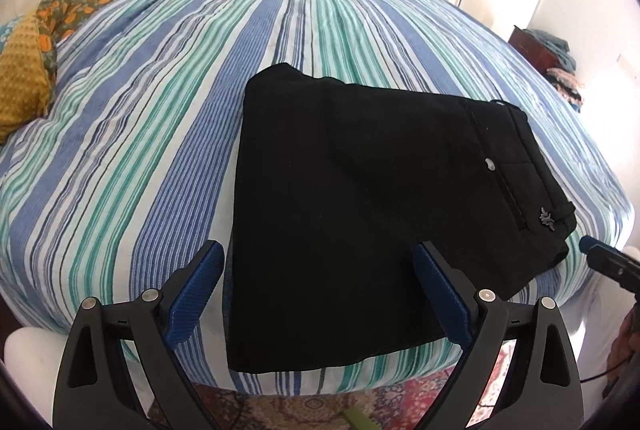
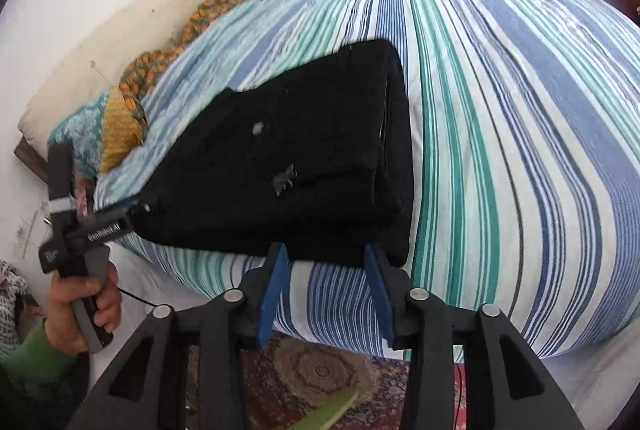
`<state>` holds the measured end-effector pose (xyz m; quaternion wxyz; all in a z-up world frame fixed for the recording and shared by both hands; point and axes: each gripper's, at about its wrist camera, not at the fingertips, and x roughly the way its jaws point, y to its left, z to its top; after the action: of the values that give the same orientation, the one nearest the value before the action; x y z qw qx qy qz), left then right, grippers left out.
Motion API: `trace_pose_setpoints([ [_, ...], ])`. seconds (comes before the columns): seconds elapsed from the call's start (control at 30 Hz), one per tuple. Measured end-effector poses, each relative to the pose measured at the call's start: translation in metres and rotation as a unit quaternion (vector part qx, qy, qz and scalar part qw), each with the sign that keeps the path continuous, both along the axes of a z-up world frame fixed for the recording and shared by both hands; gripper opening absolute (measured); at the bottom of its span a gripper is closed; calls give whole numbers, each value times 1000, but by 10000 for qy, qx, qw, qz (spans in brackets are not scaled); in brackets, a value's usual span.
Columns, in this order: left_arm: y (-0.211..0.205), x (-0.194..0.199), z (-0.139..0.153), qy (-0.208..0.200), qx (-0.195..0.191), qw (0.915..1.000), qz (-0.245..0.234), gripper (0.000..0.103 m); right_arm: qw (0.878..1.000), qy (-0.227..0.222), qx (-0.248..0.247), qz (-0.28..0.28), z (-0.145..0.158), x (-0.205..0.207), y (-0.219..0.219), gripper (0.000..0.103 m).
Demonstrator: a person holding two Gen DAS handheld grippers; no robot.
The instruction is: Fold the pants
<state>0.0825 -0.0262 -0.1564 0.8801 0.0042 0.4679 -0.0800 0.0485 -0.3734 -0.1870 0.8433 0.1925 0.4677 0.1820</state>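
Now, left to right:
Pillows (image 1: 24,97): mustard and orange-patterned, bunched at the bed's far left edge.
Left tongs (image 1: 318,290): apart, blue pads wide, hovering over the near edge of the pants with nothing clamped.
Hand (image 2: 82,310): green-sleeved, wrapped round the left tool's grip beside the bed.
Pants (image 1: 360,197): black, folded into a thick rectangle, lying flat on the bed near its front edge, button and small emblem facing up.
Bed (image 1: 160,109): covered in blue, green and white stripes.
Right tongs (image 2: 326,290): apart, pads just at the near folded edge of the pants, gripping nothing.
Rug (image 2: 320,374): patterned, on the floor below.
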Motion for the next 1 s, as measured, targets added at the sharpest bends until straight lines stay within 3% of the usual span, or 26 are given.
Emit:
trace_pose_setpoints([
  [0.07,4,1,4,-55,-121,9999,33,96,9994,-190,160,-237,5,-4,-10,77],
  [0.2,19,8,6,-5,-418,9989,214,96,9965,-151,673,-465,0,0,-26,77],
  [0.3,38,16,2,236,-921,9948,357,96,9933,-29,1040,-499,-7,8,-35,77],
  [0.4,57,27,-6,635,-1782,9813,343,96,9909,98,1267,-446,-10,25,-39,77],
  [0.47,61,36,-13,894,-2060,9742,220,96,9895,250,1366,-396,-15,40,-46,77],
  [0.63,55,64,-30,1395,-2015,9695,-76,96,9809,957,1685,-182,-45,87,-58,77],
  [0.73,47,82,-38,1609,-1908,9681,-199,96,9725,1215,1974,232,-57,109,-52,77],
  [0.8,40,90,-41,1710,-1813,9682,-238,94,9722,1400,1831,413,-64,121,-42,76],
  [0.83,35,92,-40,1704,-1748,9693,-288,79,9730,1449,1736,461,-66,127,-38,76],
  [0.93,18,88,-25,1505,-1308,9785,-531,42,9706,1592,1648,742,-71,138,-24,57],
  [1.0,11,85,-6,1339,-1171,9820,-637,32,9738,1435,1502,927,-61,139,-17,41],
])
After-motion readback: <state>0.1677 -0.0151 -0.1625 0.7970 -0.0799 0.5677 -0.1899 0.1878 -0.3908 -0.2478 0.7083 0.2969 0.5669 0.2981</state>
